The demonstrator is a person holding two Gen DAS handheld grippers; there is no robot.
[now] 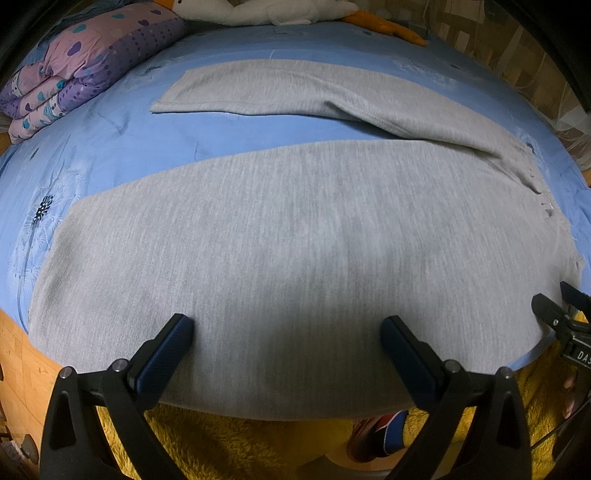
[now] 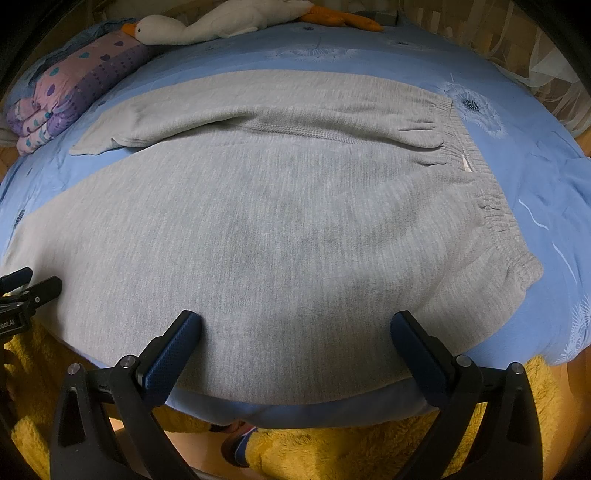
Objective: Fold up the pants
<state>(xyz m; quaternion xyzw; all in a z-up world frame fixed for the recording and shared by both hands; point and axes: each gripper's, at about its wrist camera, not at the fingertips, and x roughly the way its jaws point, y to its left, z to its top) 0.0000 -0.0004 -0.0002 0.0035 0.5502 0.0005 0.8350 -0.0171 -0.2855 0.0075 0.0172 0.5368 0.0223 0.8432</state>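
Observation:
Grey sweatpants (image 1: 295, 229) (image 2: 280, 206) lie spread flat on the blue bedsheet (image 1: 122, 140). The near leg runs along the bed's front edge. The far leg (image 1: 266, 88) angles away to the left. The elastic waistband (image 2: 491, 199) is at the right. My left gripper (image 1: 286, 332) is open, its fingers hovering over the near edge of the near leg with nothing held. My right gripper (image 2: 295, 328) is also open, over the near edge close to the waist end. Each gripper shows at the edge of the other's view.
A folded purple and pink quilt (image 1: 74, 70) (image 2: 74, 85) lies at the back left. A white goose plush (image 2: 221, 22) (image 1: 266, 11) rests along the bed's far edge. Yellow fluffy fabric (image 1: 229, 443) and a slipper (image 2: 240, 446) are below the bed's front edge, on a wooden floor.

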